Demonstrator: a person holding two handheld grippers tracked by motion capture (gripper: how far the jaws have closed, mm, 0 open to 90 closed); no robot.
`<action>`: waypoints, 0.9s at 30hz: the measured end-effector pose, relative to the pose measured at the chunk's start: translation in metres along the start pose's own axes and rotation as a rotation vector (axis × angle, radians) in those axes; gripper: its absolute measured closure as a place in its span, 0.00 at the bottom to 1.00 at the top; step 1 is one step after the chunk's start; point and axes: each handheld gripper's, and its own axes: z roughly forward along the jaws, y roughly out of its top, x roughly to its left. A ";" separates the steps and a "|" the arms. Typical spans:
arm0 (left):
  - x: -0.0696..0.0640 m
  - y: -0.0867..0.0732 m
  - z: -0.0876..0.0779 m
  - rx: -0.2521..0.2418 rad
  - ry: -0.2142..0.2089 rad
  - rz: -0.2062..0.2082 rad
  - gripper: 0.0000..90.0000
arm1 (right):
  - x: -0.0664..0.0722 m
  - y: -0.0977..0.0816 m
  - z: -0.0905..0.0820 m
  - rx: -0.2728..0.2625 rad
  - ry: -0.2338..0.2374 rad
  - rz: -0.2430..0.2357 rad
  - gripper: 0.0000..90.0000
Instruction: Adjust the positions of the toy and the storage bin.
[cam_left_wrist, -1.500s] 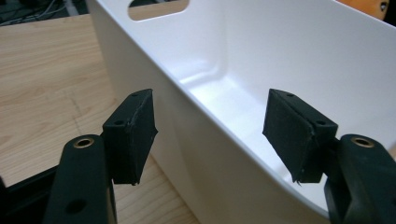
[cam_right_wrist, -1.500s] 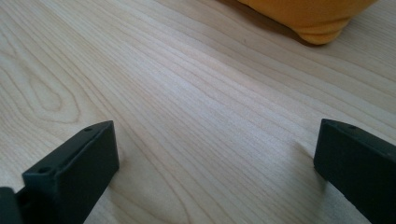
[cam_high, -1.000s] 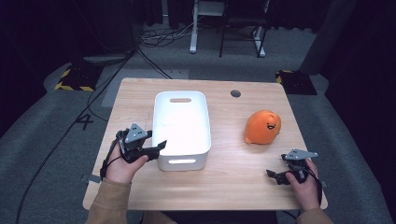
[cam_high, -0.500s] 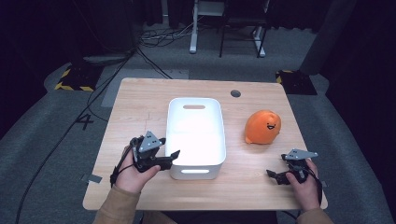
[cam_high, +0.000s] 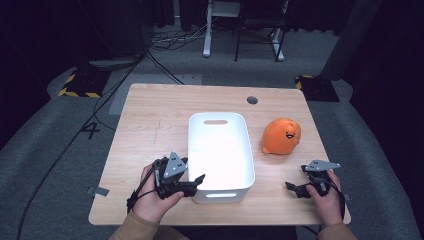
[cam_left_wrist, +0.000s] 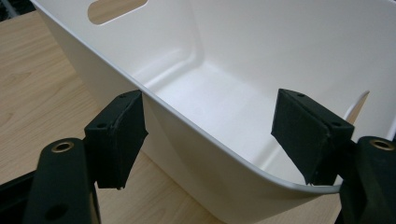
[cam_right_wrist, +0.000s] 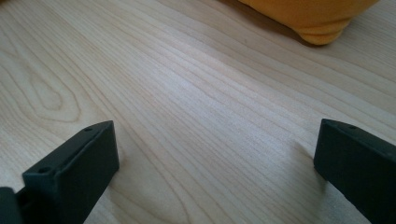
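I see the left gripper (cam_high: 199, 179) at the white bin's (cam_high: 220, 150) near left corner, jaws spread, one outside the wall, one inside, rim between them. Bin sits mid-table (cam_high: 150, 125). Orange plush toy (cam_high: 281, 136) right of bin. Right gripper (cam_high: 291, 186) near right, jaws apart over bare wood.

A lab or recording studio is being shown: a light wooden tabletop (cam_high: 150, 120) is being surrounded by dark curtains (cam_high: 385, 45), grey carpet (cam_high: 45, 165), trailing black cables (cam_high: 165, 42) and yellow-black hazard tape (cam_high: 75, 92).
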 end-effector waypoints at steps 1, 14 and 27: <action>-0.001 0.000 -0.001 0.003 -0.005 0.009 0.29 | 0.000 0.000 0.000 0.000 0.000 0.001 0.00; -0.019 -0.003 -0.005 0.020 -0.035 0.039 0.29 | 0.000 0.000 0.000 0.000 0.000 0.000 0.00; -0.029 -0.003 -0.006 0.039 -0.046 0.012 0.27 | 0.000 0.000 0.000 0.000 0.000 0.001 0.00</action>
